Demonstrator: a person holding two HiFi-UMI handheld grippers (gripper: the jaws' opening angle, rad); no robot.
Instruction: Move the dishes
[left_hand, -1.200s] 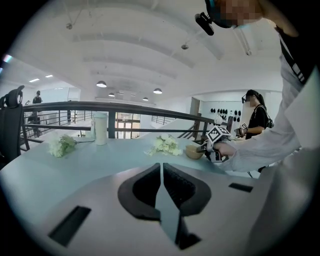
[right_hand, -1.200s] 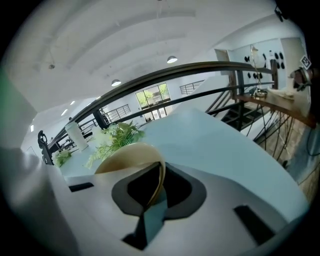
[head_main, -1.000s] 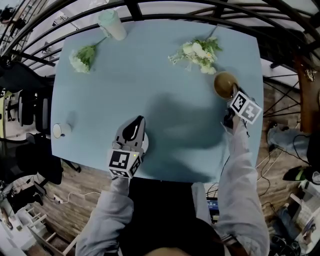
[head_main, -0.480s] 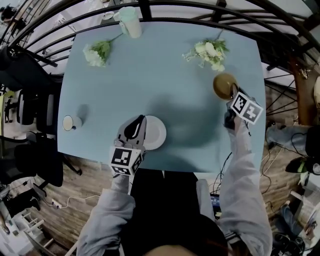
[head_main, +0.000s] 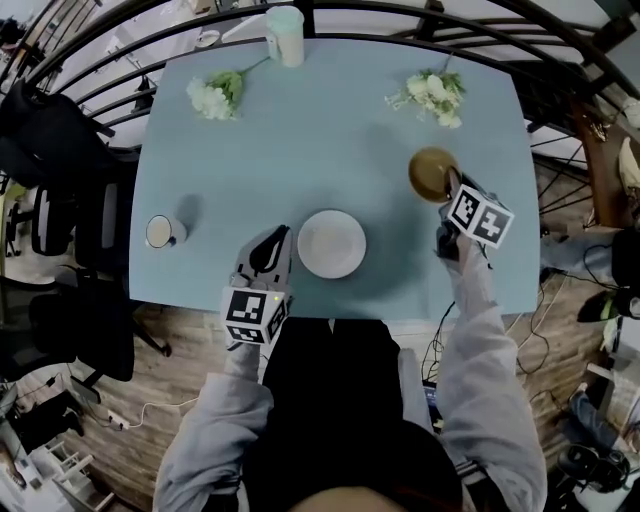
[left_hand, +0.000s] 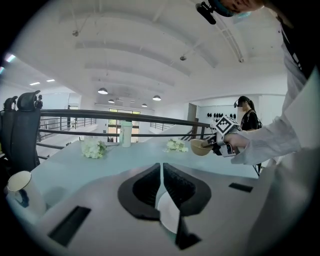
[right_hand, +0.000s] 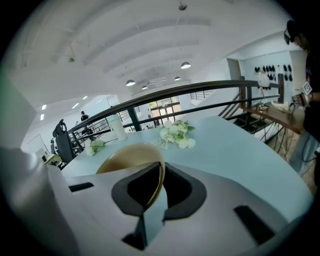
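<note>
Your left gripper (head_main: 280, 238) is pinched tight on the rim of the round white ceramic plate (head_main: 331, 243), which is by the near edge of the pale blue table (head_main: 330, 120). Your right gripper (head_main: 452, 190) is clamped on the rim of the tan rounded bowl (head_main: 432, 172), over the table's right side. Carry both level and move smoothly, because rim grips like these will probably pivot.

Ceiling lamps (left_hand: 102, 91) give soft, even light. Faint shadows lie on the tabletop (head_main: 300, 140). Fisheye bends the edges, corners black
</note>
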